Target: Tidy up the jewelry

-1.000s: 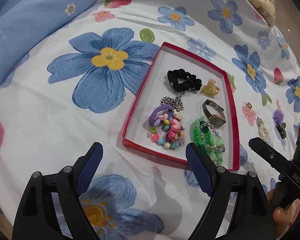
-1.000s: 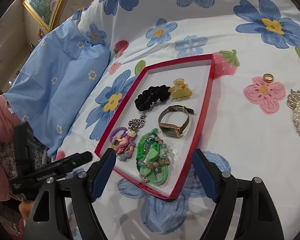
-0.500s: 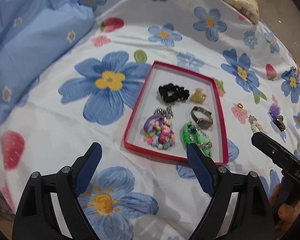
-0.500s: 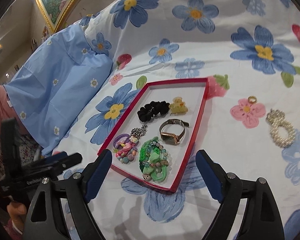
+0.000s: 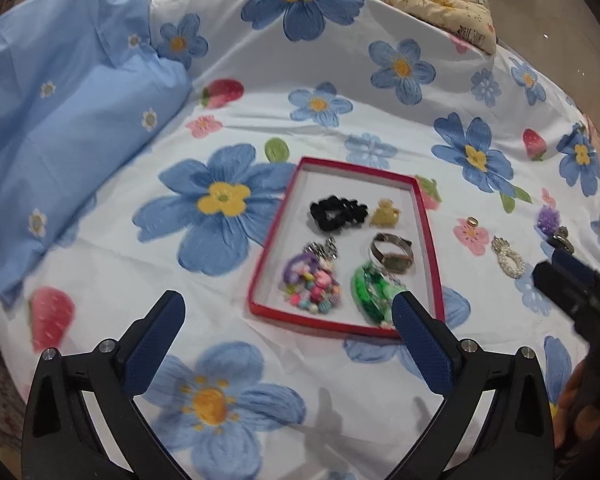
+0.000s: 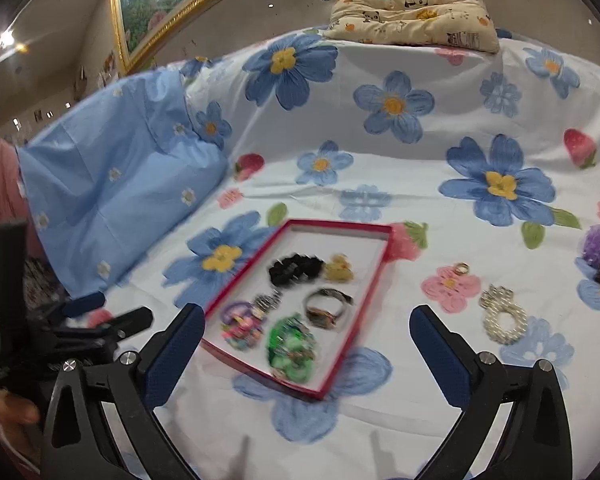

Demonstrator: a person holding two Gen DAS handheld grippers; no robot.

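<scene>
A red-rimmed tray (image 5: 263, 264) (image 6: 370, 304) lies on the flowered bedspread. It holds a black scrunchie (image 5: 337, 212) (image 6: 294, 269), a yellow claw clip (image 5: 385, 213), a watch (image 5: 392, 254) (image 6: 327, 310), green bracelets (image 5: 370, 292) (image 6: 290, 346), and colourful bead bands (image 5: 310, 284). Right of the tray lie a gold ring (image 5: 472, 222) (image 6: 462, 268), a pearl bracelet (image 5: 508, 258) (image 6: 502, 316) and a purple pom-pom piece (image 5: 548, 218) (image 6: 598, 242). My left gripper (image 5: 288, 312) and right gripper (image 6: 308, 324) are open, empty, held above the bed in front of the tray.
A blue pillow (image 5: 60, 120) lies to the left. A cream printed cushion (image 6: 412, 12) sits at the far edge of the bed. A gold-framed picture (image 6: 160, 12) hangs on the wall behind.
Both grippers have pulled back and risen from the tray, so it looks smaller and farther. Both stay open and empty. The jewelry has not moved.
</scene>
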